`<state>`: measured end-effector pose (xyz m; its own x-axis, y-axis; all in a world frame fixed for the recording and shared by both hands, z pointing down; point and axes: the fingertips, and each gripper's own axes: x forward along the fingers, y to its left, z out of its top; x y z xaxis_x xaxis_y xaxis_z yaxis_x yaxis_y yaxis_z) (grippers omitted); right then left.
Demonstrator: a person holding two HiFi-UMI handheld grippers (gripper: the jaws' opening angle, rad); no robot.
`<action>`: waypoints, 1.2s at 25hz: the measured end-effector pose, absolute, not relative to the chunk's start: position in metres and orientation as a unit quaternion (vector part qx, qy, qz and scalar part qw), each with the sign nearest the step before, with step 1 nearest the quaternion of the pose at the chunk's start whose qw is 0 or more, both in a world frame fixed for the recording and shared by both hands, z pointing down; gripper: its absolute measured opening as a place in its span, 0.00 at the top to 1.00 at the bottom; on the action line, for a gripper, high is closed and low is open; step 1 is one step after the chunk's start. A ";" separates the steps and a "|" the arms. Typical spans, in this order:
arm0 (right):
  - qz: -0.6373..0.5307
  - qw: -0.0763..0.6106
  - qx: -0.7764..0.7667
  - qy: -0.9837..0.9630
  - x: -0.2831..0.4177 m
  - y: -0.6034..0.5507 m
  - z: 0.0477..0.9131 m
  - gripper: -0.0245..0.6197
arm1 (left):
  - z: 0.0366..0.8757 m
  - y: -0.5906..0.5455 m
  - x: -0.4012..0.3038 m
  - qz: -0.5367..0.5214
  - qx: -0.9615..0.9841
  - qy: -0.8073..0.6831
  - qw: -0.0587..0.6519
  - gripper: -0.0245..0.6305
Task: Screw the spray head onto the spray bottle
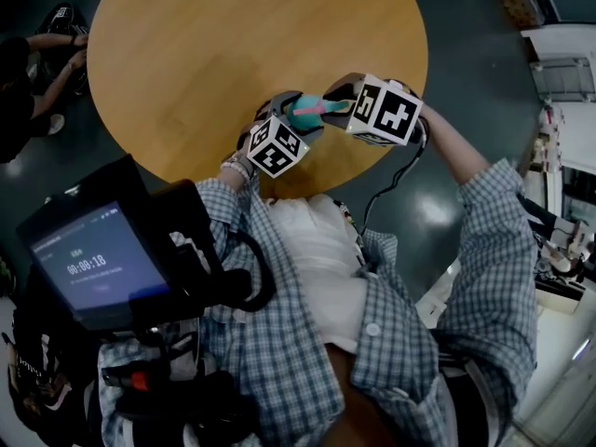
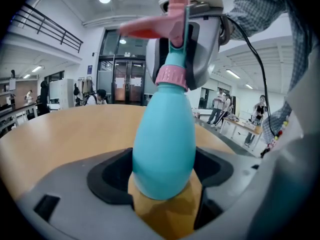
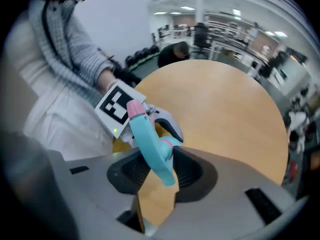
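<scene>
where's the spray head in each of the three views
Head view: spray head just above centre, at the near edge of the round wooden table.
Left gripper view: spray head top centre, atop the spray bottle.
Right gripper view: spray head centre-left, in the right gripper.
Shared landmark: the round wooden table.

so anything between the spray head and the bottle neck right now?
Nothing visible. The teal-and-pink plastic spray head already sits on the teal egg-shaped plastic bottle, its pink collar at the neck. Right tongs grip the head, left tongs the bottle body.
</scene>
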<state>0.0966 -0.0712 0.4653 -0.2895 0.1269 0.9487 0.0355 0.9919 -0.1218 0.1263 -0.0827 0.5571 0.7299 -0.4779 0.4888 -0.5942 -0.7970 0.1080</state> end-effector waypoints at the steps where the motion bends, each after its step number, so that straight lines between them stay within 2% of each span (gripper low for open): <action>1: 0.084 0.577 -0.008 -0.812 0.097 -0.073 0.465 0.77 | 0.557 -0.082 0.126 0.224 0.921 -0.292 0.130 0.38; 3: 0.152 0.543 0.074 -0.823 0.095 -0.076 0.465 0.77 | 0.558 -0.082 0.124 0.224 0.921 -0.292 0.129 0.38; 12: 0.312 0.373 0.382 -0.786 0.092 -0.081 0.465 0.77 | 0.561 -0.080 0.116 0.225 0.917 -0.303 0.128 0.38; 15: 0.280 0.345 0.422 -0.790 0.090 -0.083 0.464 0.77 | 0.561 -0.082 0.112 0.223 0.917 -0.306 0.128 0.38; 23: 0.179 0.285 0.405 -0.850 0.084 -0.083 0.467 0.76 | 0.563 -0.083 0.106 0.226 0.915 -0.308 0.129 0.38; 27: 0.173 0.279 0.386 -0.862 0.079 -0.084 0.472 0.63 | 0.564 -0.082 0.104 0.235 0.918 -0.293 0.130 0.38; 30: 0.178 0.278 0.384 -0.863 0.081 -0.083 0.480 0.60 | 0.565 -0.077 0.103 0.237 0.921 -0.275 0.141 0.38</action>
